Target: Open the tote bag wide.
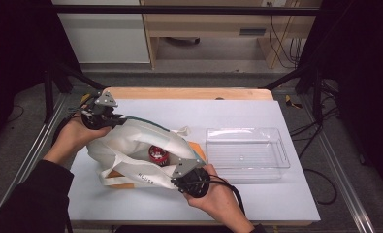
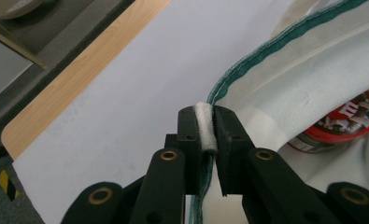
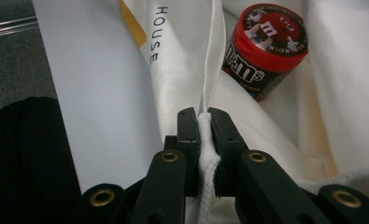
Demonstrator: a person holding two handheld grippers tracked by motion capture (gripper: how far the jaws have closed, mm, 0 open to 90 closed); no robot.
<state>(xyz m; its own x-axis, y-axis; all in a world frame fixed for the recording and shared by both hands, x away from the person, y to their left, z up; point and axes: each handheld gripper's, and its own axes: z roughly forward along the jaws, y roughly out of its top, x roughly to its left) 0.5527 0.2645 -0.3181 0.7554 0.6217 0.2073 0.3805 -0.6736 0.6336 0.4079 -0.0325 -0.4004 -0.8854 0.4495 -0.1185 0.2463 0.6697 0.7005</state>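
Observation:
A white cloth bag (image 1: 131,145) with a green-trimmed rim and the word HOUSE lies on the table, its mouth pulled open. My left gripper (image 1: 115,120) is shut on the bag's far rim (image 2: 205,126), and my right gripper (image 1: 178,175) is shut on the near rim (image 3: 205,135). Inside the bag lies a small dark candy tub with a red lid (image 1: 158,155), tilted on its side (image 3: 264,46); its red lid (image 2: 345,122) also peeks out in the left gripper view. A hand holds each gripper.
A clear plastic bin (image 1: 247,153) stands empty to the right of the bag. The table top (image 1: 257,204) is pale lilac with a wooden far edge (image 1: 189,93). An orange patch (image 1: 197,148) shows beneath the bag. Black frame posts stand at both sides.

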